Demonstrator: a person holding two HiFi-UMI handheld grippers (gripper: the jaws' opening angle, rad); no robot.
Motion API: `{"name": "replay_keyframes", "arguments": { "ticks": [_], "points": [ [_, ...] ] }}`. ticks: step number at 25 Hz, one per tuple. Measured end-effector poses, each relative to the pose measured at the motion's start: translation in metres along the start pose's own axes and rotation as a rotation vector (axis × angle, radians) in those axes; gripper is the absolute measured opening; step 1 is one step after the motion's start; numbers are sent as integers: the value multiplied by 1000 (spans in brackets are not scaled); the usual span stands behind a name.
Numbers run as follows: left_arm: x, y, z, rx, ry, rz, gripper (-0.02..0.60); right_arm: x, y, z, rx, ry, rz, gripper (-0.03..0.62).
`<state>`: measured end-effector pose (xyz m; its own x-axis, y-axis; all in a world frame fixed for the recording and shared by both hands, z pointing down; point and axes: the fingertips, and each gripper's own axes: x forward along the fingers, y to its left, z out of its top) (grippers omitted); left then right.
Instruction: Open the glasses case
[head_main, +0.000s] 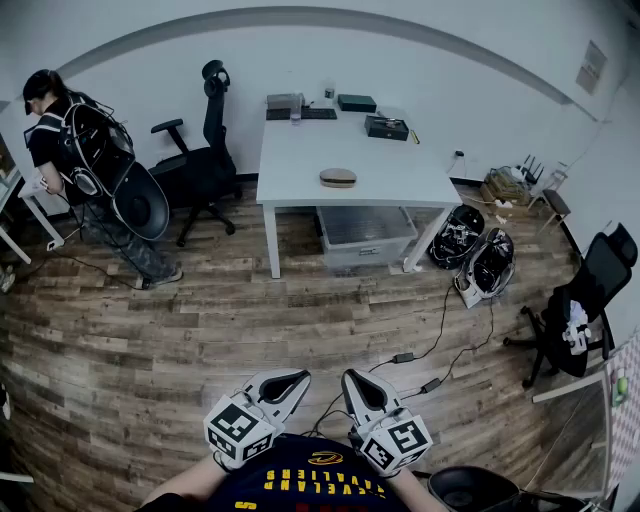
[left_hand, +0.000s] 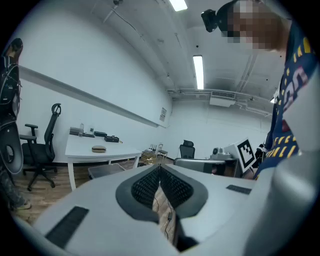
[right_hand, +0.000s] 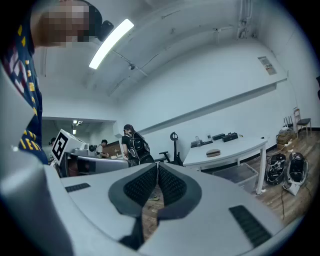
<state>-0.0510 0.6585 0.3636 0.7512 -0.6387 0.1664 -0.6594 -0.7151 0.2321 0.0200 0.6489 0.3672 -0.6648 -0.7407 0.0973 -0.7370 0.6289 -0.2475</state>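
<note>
- the left gripper (head_main: 289, 381) is held low at the bottom centre of the head view, over the wooden floor (head_main: 200, 330); in the left gripper view (left_hand: 160, 168) its jaws are seen pressed together with nothing between them.
- the right gripper (head_main: 355, 382) is held just beside it, to the right; in the right gripper view (right_hand: 156, 168) its jaws are likewise seen closed and empty.
- the glasses case (head_main: 338, 177) is seen closed, lying on the white table (head_main: 300, 150) in the upper middle of the head view, near the table's front edge and well apart from both grippers.
- the case is also found small at the left of the left gripper view (left_hand: 99, 148) and at the right of the right gripper view (right_hand: 213, 153).
- a clear bin (head_main: 365, 235) is placed under the table.
- dark boxes (head_main: 386, 127) are lined along the table's far edge.
- a person (head_main: 75, 150) is seen standing at the upper left, beside a black office chair (head_main: 205, 150).
</note>
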Motion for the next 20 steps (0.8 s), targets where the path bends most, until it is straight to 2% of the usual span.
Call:
{"name": "replay_keyframes", "arguments": {
  "ticks": [10,15,20],
  "points": [
    [13,-28,-13,-11,26,35,14,-28,-15,-9,30,3,36,23],
    [13,-13,-19,-87,44,70,14,-22,-24,-17,105,19,36,25],
    [24,3,-27,-121,66,69,14,-3,-33,-25,124,57,52,25]
  ]
}}
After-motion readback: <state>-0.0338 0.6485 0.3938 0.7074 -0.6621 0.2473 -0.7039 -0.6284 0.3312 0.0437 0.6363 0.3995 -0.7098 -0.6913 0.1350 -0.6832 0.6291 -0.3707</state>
